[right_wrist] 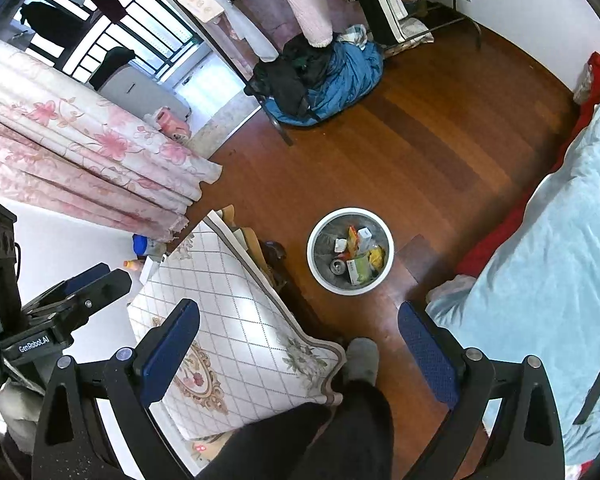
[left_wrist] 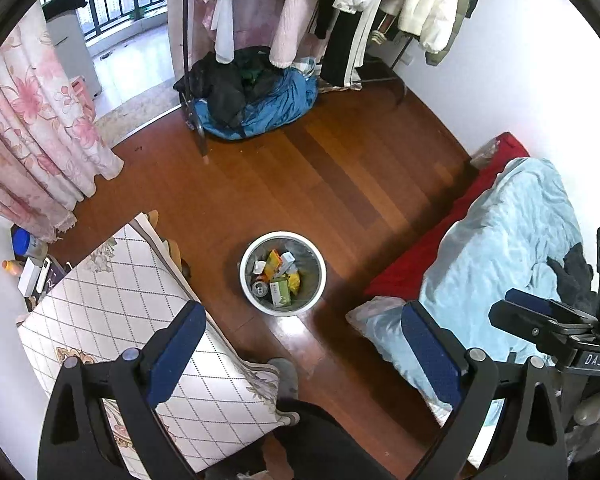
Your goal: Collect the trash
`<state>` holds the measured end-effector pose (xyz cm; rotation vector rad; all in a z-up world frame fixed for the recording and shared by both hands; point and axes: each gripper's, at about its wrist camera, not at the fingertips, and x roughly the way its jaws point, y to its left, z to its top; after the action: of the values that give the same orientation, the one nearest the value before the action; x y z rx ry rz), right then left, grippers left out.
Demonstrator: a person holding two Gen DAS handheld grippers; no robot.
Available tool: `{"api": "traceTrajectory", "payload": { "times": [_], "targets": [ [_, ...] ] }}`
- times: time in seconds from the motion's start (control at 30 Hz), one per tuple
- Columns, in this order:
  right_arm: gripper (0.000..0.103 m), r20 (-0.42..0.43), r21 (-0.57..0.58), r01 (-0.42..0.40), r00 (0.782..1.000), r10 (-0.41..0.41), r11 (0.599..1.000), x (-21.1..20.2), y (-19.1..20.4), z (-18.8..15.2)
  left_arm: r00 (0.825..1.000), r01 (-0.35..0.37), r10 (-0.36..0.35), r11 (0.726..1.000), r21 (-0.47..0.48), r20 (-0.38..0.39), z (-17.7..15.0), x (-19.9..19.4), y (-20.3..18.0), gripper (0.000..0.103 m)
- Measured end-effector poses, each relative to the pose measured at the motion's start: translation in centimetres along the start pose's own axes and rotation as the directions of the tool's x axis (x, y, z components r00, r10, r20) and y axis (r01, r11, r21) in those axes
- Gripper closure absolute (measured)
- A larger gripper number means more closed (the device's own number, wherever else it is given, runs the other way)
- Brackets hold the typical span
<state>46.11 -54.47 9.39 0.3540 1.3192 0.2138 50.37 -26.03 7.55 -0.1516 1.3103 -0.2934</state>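
Note:
A round white trash bin [left_wrist: 318, 256] [right_wrist: 388, 240] stands on the wooden floor between a table and a bed. It holds trash: an orange carton [left_wrist: 274, 261] [right_wrist: 353, 238], a white box [left_wrist: 288, 259] [right_wrist: 365, 236], a green and white packet [left_wrist: 280, 292] [right_wrist: 358, 269] and a drink can [left_wrist: 260, 289] [right_wrist: 337, 267]. High above the floor, my left gripper [left_wrist: 304, 344] is open and holds nothing. My right gripper [right_wrist: 298, 340] is likewise open and empty, and part of it shows at the right edge of the left wrist view [left_wrist: 540, 316].
A table with a quilted patterned cloth [left_wrist: 132, 304] [right_wrist: 236, 312] stands left of the bin. The bed with a light blue cover [left_wrist: 500, 248] [right_wrist: 560, 280] lies to the right. A person's dark trouser leg and grey sock [right_wrist: 362, 356] are below. A clothes rack and a blue bag [left_wrist: 260, 100] stand at the back.

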Motion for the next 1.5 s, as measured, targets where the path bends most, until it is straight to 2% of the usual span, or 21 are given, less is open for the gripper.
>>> {"api": "traceTrajectory", "payload": {
  "times": [0.2, 0.8, 1.5],
  "targets": [
    [0.002, 0.008, -0.017, -0.006, 1.000, 0.006, 1.000, -1.1, 0.7, 0.2, 1.000, 0.013, -0.013, 1.000, 0.010, 0.010, -0.2, -1.0, -0.6, 0.003],
    [0.000, -0.020, -0.045, -0.030, 0.999, 0.029, 0.999, -0.1, 1.8, 0.9, 0.999, 0.035, -0.034, 0.999, -0.018, 0.021, 0.2, -1.6, 0.2, 0.001],
    [0.000, -0.009, -0.050, -0.028, 1.000, 0.028, 0.998, -0.7, 2.2, 1.2, 0.998, 0.062, -0.062, 0.998, -0.011, 0.034, 1.4, -2.2, -0.7, 0.001]
  ]
}}
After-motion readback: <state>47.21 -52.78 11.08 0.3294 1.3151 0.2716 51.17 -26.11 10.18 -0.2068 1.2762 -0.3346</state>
